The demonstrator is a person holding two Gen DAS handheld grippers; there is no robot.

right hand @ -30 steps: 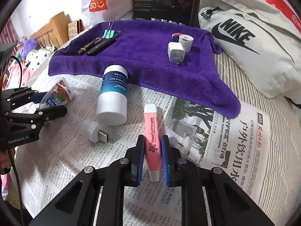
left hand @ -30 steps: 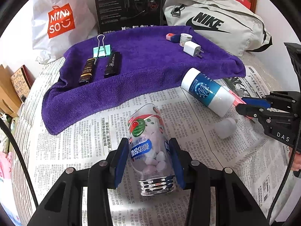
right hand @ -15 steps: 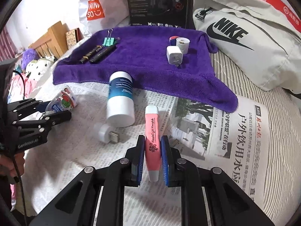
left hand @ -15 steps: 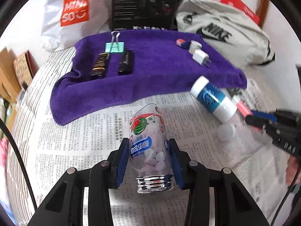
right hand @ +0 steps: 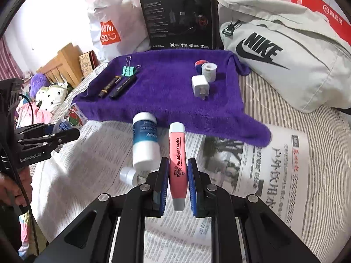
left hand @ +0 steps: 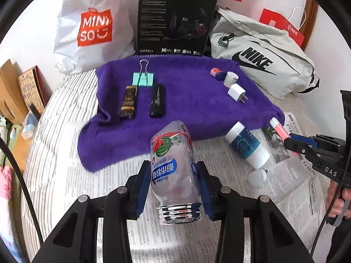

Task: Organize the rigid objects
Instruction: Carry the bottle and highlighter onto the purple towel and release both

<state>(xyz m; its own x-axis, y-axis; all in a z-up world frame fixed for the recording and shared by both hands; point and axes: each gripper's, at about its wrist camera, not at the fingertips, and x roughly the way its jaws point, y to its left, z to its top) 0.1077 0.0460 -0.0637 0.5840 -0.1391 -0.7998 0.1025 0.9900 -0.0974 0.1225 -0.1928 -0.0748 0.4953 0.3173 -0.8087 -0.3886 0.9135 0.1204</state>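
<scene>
- Left wrist view: left gripper (left hand: 174,189) clamped on the candy bottle (left hand: 173,166), cap toward the camera. Both have risen off the newspaper (left hand: 92,175) since a second ago, so this item is picked up. The purple towel (left hand: 186,100) ahead has bare room at its middle and near edge.
- Right wrist view: right gripper (right hand: 177,183) pinched on the pink flashlight (right hand: 177,153), likewise lifted, probably clear of the paper. The white-and-blue bottle (right hand: 144,142) lies just beside; towel edge close ahead.

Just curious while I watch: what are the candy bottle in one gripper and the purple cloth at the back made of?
Candy bottle: likely clear glossy plastic, since candies show through; its threaded neck looks shiny silver, metal or metallised. Purple cloth: soft, matte, fuzzy pile, probably microfibre or terry.
</scene>
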